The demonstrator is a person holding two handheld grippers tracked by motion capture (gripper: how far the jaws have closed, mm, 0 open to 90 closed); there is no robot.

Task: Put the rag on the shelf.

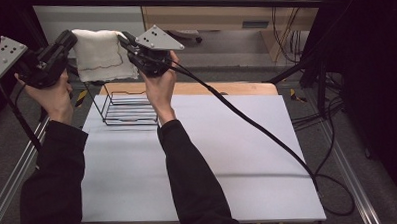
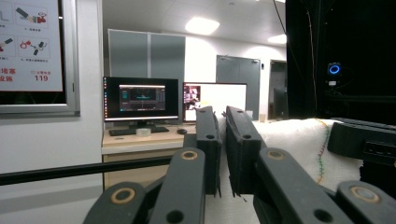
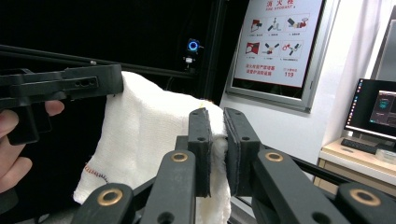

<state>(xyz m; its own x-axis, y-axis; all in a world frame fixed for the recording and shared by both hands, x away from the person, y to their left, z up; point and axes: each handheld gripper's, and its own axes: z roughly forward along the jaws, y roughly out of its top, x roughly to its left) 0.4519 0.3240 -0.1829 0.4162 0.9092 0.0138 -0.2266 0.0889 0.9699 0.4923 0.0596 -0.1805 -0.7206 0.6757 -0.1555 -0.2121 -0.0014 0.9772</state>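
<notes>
A white cloth [image 1: 102, 53] with coloured stitching along its hem hangs spread in the air between both hands, above the far left of the table. My left gripper [image 1: 70, 40] is shut on the cloth's upper left corner. My right gripper [image 1: 124, 40] is shut on its upper right corner. In the left gripper view the cloth [image 2: 299, 144] runs off to the right from between the black pads [image 2: 208, 140]. In the right gripper view the cloth [image 3: 144, 135] drapes down to the left of the pinching pads [image 3: 201, 135], and the other gripper [image 3: 60, 86] holds its far corner.
A black wire rack [image 1: 129, 108] stands on the white table [image 1: 238, 155] below the cloth, near the far left edge. The right gripper's thick black cable [image 1: 267, 134] trails across the table to the right. Black frame posts and loose cables stand at the right.
</notes>
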